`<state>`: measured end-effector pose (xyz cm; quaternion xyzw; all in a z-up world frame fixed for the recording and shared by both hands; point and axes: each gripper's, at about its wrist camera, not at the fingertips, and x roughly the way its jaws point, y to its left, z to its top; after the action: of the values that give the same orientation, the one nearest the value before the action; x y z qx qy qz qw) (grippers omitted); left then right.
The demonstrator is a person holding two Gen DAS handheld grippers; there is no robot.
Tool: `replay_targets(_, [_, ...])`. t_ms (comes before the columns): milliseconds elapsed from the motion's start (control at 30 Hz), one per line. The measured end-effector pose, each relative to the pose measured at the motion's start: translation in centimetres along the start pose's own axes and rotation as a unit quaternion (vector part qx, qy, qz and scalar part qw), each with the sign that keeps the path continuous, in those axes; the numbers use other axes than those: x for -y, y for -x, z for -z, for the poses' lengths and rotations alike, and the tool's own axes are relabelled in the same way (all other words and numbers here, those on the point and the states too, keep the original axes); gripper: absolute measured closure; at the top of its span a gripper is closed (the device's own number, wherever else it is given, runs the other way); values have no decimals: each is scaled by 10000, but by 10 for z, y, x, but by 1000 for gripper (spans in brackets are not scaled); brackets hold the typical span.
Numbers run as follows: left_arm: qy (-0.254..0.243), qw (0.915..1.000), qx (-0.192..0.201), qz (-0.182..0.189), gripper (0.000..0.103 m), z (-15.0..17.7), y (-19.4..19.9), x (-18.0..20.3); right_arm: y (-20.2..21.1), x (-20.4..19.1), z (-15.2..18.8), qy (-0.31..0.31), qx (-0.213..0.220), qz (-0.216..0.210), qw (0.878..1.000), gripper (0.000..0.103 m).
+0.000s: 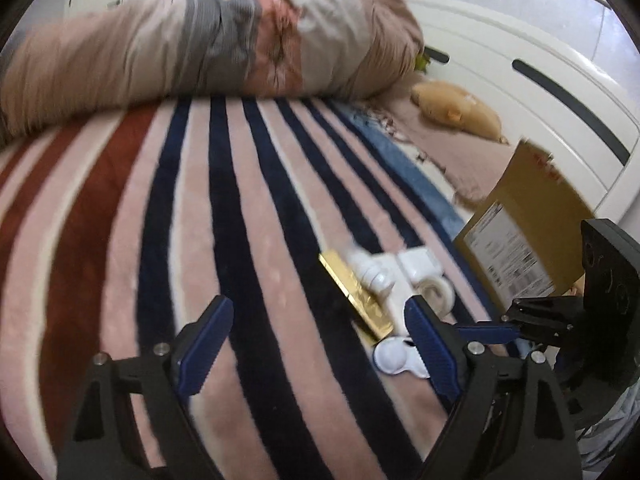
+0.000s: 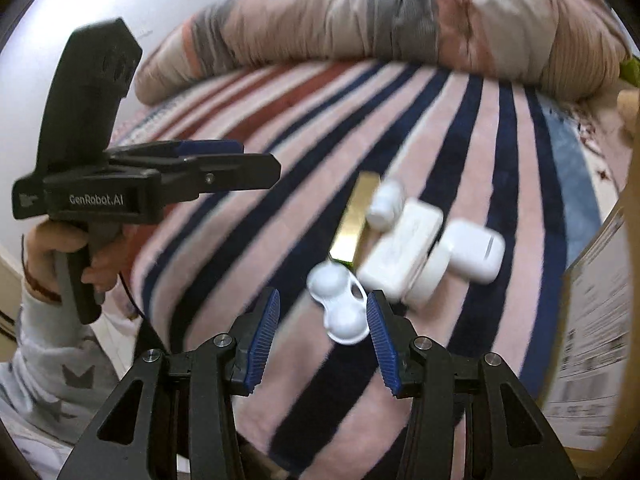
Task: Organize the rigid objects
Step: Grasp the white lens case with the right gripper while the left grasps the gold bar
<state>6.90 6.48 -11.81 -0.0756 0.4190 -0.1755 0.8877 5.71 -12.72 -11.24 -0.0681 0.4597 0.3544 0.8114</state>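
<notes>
Right gripper (image 2: pixel 322 334) up close, jaws spread wide, blue pads (image 2: pixel 264 336) flanking a white contact lens case (image 2: pixel 340 308) lying flat on the striped blanket (image 2: pixel 240 248) of the bed. Just beyond, a cluster: gold bar (image 2: pixel 354 220), small white bottle (image 2: pixel 384 200), white rectangular box (image 2: pixel 404 248), white earbud case (image 2: pixel 476 256), round white tape roll (image 2: pixel 430 276), bunched close together. Cardboard box (image 1: pixel 532 216) standing just right of the cluster. Left gripper (image 1: pixel 316 344) hovering over bare stripes, jaws released, holding nothing
</notes>
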Motion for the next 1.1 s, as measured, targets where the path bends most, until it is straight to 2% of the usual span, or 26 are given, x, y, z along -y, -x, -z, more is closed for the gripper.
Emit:
replay_targets(133, [155, 9993, -201, 292, 17, 7, -24, 2, -20, 4, 7, 169, -143, 93, 9997, 62])
replay_targets(200, [173, 9988, -321, 339, 18, 7, -38, 6, -26, 5, 8, 176, -144, 31, 9997, 68])
replay_targets(267, [129, 9982, -408, 414, 28, 7, -48, 12, -28, 10, 8, 122, -62, 40, 9999, 77])
replay_targets(300, [117, 9978, -447, 465, 32, 7, -52, 14, -28, 11, 10, 120, -46, 13, 9999, 77])
replay_targets(433, [271, 9971, -522, 479, 58, 1, -67, 17, -24, 8, 16, 268, -20, 164, 9995, 77])
replay_targets(567, [134, 9975, -594, 345, 69, -1, -73, 23, -17, 15, 26, 83, -102, 388, 9992, 77])
replay_targets(767, [140, 9974, -651, 281, 71, -1, -73, 24, -14, 24, 33, -174, -94, 332, 9993, 77])
replay_targets(900, [45, 9980, -619, 66, 72, 0, -76, 30, -16, 22, 34, -184, -68, 354, 9992, 77])
replay_targets(967, [-31, 9978, -659, 25, 79, 1, -71, 32, -18, 22, 32, -210, -56, 355, 9991, 77])
replay_targets(1100, [34, 9971, -754, -9, 87, 6, -52, 22, -15, 20, 34, -195, -15, 358, 9992, 77])
